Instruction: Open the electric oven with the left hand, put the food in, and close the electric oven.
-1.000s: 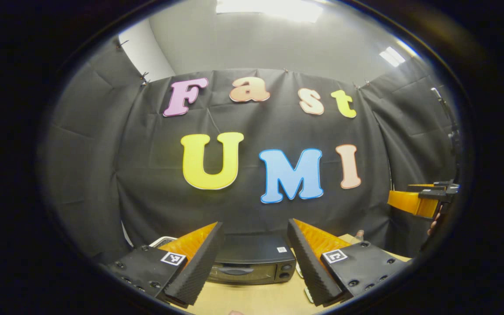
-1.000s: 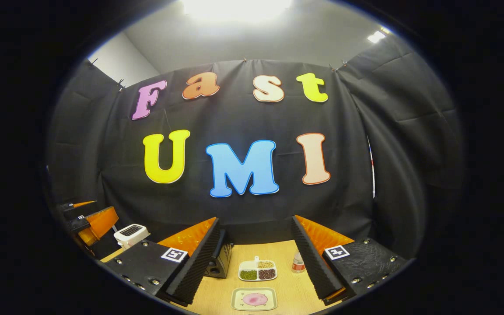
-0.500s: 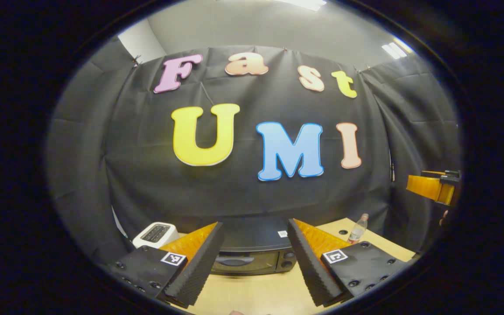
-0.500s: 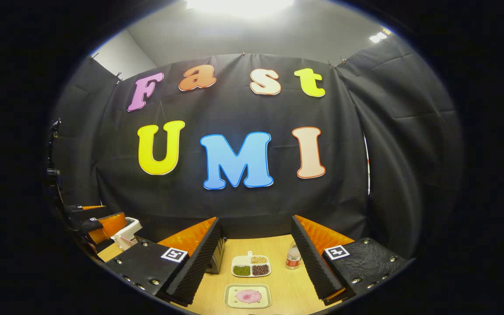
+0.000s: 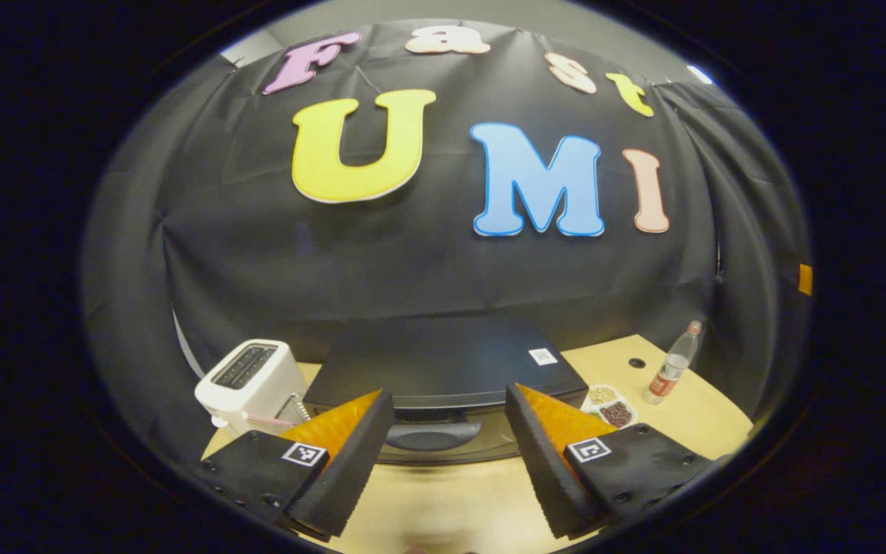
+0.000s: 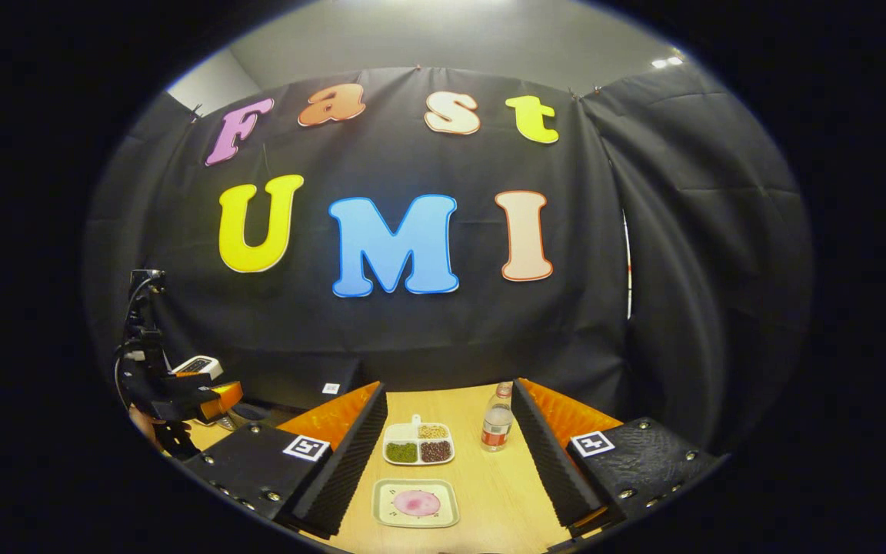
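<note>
Left gripper view: left hand-held gripper (image 5: pixel 443 454) open, empty, just short of the black electric oven (image 5: pixel 443 369) on the bench (image 5: pixel 458 500); door shut, handle (image 5: pixel 431 437) between the fingers. Risk: coming in too high, missing the handle.

Right gripper view: right hand-held gripper (image 6: pixel 447 454) open, above the plated pink food (image 6: pixel 416 503).

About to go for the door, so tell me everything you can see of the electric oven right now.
The electric oven is a low, dark box with a flat matte top bearing a small white sticker near its right rear. Its front shows a dark glossy door with a curved handle across the upper part; the door looks closed. It stands on the wooden table, a white toaster to its left and a divided snack tray to its right. The left hand-held gripper is open in front of the handle, not touching.
</note>
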{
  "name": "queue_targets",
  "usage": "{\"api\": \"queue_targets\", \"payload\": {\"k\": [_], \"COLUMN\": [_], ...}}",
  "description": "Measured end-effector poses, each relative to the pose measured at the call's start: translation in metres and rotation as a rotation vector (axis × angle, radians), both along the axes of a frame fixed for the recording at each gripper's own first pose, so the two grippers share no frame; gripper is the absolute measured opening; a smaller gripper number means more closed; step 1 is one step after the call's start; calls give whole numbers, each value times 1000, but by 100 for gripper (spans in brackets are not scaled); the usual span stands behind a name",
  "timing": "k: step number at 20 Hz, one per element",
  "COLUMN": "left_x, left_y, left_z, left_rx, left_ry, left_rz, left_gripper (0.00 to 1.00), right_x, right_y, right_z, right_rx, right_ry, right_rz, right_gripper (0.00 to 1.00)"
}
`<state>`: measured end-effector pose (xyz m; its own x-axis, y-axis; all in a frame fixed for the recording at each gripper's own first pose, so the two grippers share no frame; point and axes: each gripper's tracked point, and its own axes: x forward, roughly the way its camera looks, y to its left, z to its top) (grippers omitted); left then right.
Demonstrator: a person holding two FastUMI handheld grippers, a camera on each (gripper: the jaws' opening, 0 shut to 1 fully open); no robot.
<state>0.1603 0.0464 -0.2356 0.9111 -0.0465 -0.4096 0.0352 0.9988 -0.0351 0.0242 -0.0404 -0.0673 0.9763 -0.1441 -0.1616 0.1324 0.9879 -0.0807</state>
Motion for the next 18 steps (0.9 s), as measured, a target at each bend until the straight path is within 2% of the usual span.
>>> {"api": "queue_targets", "payload": {"k": [7,8,9,10,18], "left_x": [40,41,42,47,34], "left_y": [12,14,15,17,18], "left_z": [-69,-75,-82,-80,-80], "left_rx": [16,24,31,42,31], "left_ry": [89,97,112,91,99], "left_rz": [9,12,10,11,15], "left_gripper": [100,96,96,100,98], "right_x": [1,1,-1,-2,-5], "right_y": [-11,-12,-14,-14,-5], "right_z": [-7,-8,-9,-9,-8], "right_rx": [-2,-2,-2,-2,3], "right_ry": [24,27,29,31,27], "right_rz": [-40,-46,-50,-52,-26], "right_gripper": [98,98,98,98,98]}}
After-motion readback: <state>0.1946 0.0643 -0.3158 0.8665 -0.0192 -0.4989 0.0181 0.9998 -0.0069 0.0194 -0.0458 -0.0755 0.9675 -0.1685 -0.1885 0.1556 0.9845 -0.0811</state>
